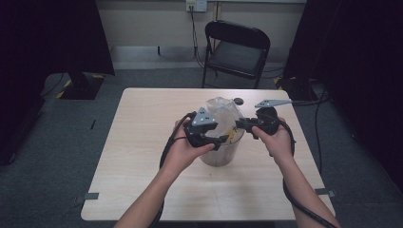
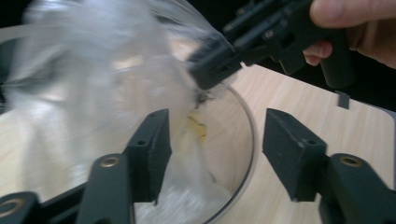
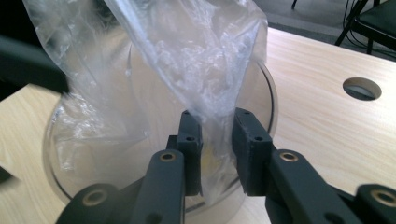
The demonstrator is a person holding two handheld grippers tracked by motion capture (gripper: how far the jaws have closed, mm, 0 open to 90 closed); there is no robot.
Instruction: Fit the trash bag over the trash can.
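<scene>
Crinkly clear plastic bag point(image 3: 187, 60) sits in a round clear glass jar point(image 1: 219, 154); right claw point(image 3: 217, 140) pinches its edge, left claw point(image 2: 212, 154) gapes wide, gripping nothing.

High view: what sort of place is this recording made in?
Probably a lab or studio corner set up for recording, not a home. A plain wooden table stands on grey carpet between dark curtains, with a black folding chair behind it, a wall socket and cables trailing over the floor.

A black folding chair point(image 1: 236, 50) stands behind the pale wooden worktop point(image 1: 142, 137) on grey carpet point(image 1: 57, 142), dark curtains point(image 1: 47, 38) either side.
</scene>
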